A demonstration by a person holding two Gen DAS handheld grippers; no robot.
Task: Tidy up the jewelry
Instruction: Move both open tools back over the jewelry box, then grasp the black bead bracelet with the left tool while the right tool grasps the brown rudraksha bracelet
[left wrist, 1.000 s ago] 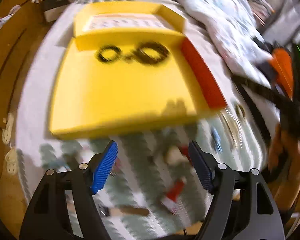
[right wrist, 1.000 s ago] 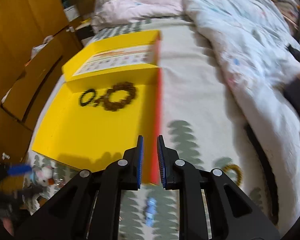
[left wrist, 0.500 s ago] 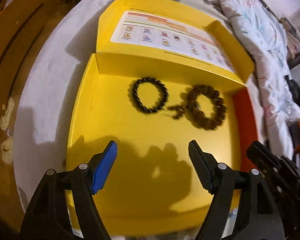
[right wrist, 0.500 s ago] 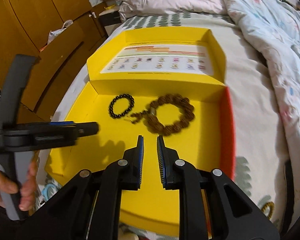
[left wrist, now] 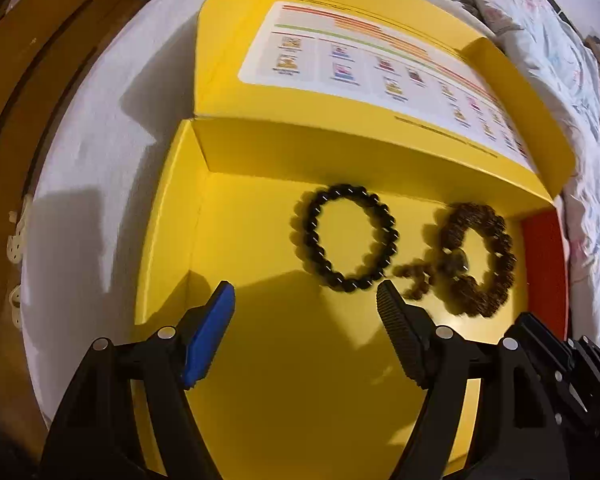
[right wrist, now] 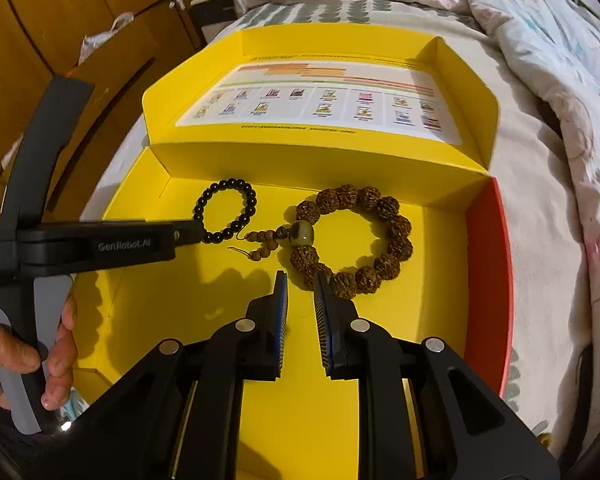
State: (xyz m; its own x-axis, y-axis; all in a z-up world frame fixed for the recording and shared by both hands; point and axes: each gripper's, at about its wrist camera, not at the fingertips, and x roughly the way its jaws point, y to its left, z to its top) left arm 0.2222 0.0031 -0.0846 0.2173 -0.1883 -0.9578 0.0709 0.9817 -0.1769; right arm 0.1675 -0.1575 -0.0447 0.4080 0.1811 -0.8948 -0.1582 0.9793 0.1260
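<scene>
Two bead bracelets lie side by side near the back wall of an open yellow box (right wrist: 148, 320) that sits on a bed (right wrist: 532, 184), close to the bed's left edge. The black bracelet (right wrist: 227, 211) of small glossy beads is toward the box's left wall; the brown bracelet (right wrist: 356, 240) of large rough beads, with a tassel of small beads trailing leftward, is toward the red right wall. The tassel's end lies touching or just beside the black loop.

The left gripper (left wrist: 305, 300), jaws wide and holding nothing, hovers just short of the black bracelet. The right gripper (right wrist: 300, 288), jaws narrow and empty, points at the near side of the brown one.

The likely trouble is the tassel: lifting either bracelet could drag the other along if cord and beads are caught. The right gripper's narrow gap looks too tight for the big beads, so it may push the loop away rather than take it. With both grippers over one small area, they could also knock together.
</scene>
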